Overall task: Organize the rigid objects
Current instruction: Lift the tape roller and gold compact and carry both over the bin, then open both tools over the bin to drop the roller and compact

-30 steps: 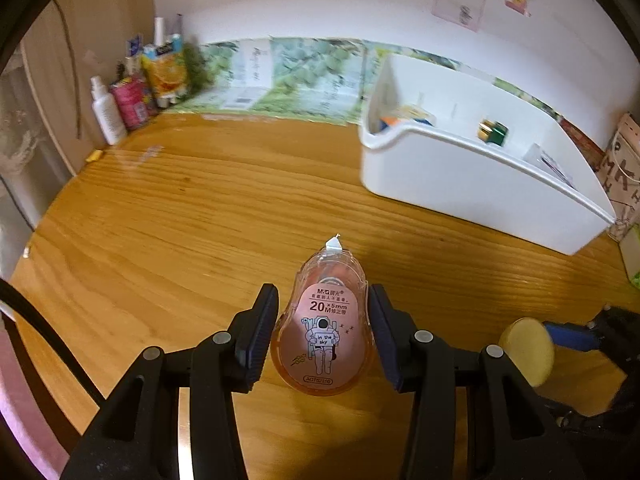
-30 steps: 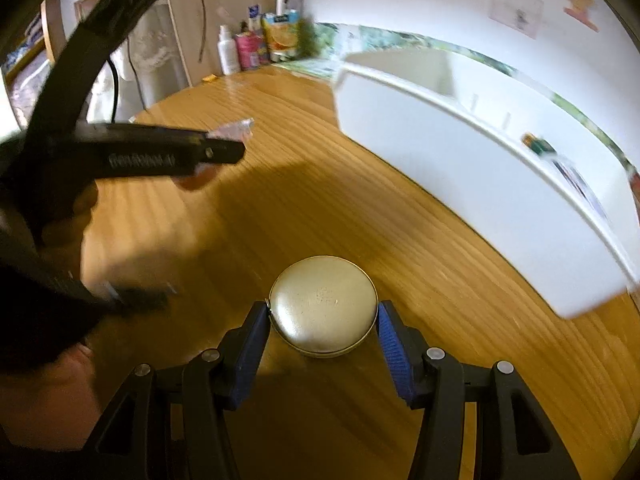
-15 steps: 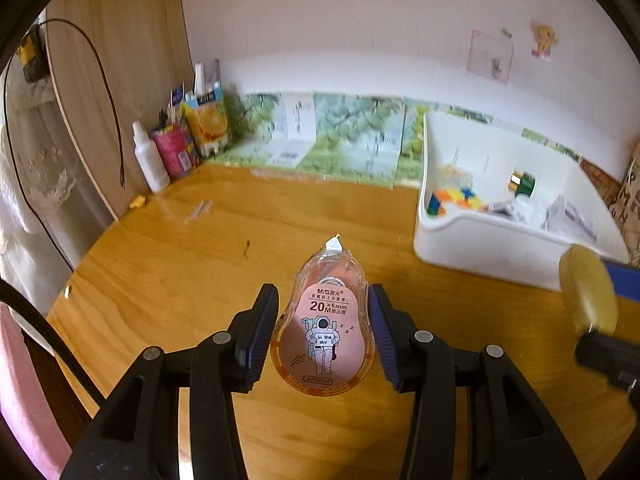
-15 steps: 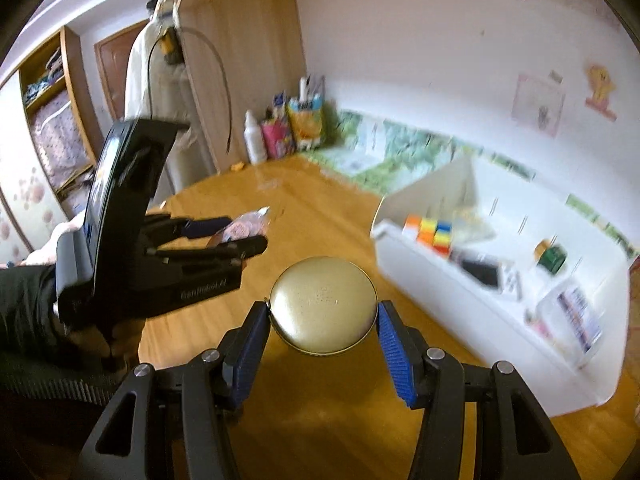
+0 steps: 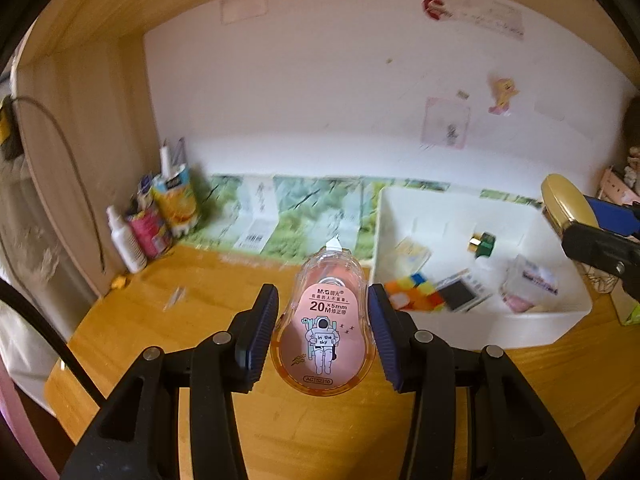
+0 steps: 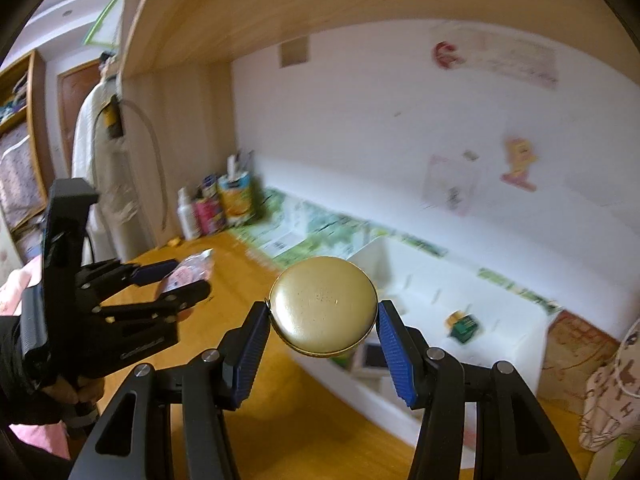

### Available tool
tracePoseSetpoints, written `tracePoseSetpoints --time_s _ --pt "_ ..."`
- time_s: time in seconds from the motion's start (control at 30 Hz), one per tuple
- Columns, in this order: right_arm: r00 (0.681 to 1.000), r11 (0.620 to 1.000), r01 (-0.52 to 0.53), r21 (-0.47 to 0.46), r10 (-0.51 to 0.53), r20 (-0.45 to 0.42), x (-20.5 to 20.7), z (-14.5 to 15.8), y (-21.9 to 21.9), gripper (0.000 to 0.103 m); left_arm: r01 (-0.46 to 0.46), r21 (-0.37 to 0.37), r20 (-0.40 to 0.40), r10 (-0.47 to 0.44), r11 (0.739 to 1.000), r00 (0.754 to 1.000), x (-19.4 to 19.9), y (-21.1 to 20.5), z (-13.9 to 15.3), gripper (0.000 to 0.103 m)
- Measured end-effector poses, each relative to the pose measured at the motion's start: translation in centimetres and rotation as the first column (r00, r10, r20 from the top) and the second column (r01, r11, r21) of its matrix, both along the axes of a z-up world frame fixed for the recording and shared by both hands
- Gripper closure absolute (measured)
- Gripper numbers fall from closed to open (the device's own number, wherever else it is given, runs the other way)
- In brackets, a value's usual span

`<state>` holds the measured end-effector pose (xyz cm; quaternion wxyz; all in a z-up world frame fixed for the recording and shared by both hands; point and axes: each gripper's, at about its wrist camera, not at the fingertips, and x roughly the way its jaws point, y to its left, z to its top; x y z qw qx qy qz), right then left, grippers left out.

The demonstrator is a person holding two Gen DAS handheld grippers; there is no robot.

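I have the left gripper (image 5: 323, 330) clamped on the correction tape (image 5: 323, 332), pads on its two flat sides so the white tip points forward, held above the desk (image 5: 168, 332) just left of the white bin (image 5: 476, 330). My right gripper (image 6: 322, 330) pinches the gold compact (image 6: 323, 306) by its rim, lid facing me, lifted near the bin's front wall. Both are raised, I judge, to clear that wall before dropping in beside the cube (image 5: 414, 290).

Glossy clear-plastic correction tape (image 5: 323, 332); satin gold metal tin (image 6: 323, 306); varnished wood desk (image 5: 168, 336).
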<state>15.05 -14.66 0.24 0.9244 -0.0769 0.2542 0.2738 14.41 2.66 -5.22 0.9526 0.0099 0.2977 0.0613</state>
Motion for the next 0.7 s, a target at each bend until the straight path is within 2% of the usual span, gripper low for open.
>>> tracePoseSetpoints --time_s 0.23,0.47,0.7 --pt "0.993 0.991 0.117 0.059 -0.119 0.020 1.3 -0.5 -2.8 0.048 0.050 -0.006 0.025 -0.050 0.999 0.998 1.7 -2.1 1.3 0.053" --pt "0.980 0.978 0.184 0.096 -0.190 0.054 2.4 -1.6 -4.5 0.048 0.100 -0.026 0.019 -0.100 0.995 0.995 4.4 -4.4 1.2 0.053" --pt "0.977 0.974 0.210 0.087 -0.212 0.021 4.1 -3.7 -6.0 0.048 0.124 -0.040 -0.042 -0.126 0.992 0.991 7.6 -6.9 -0.2 0.053"
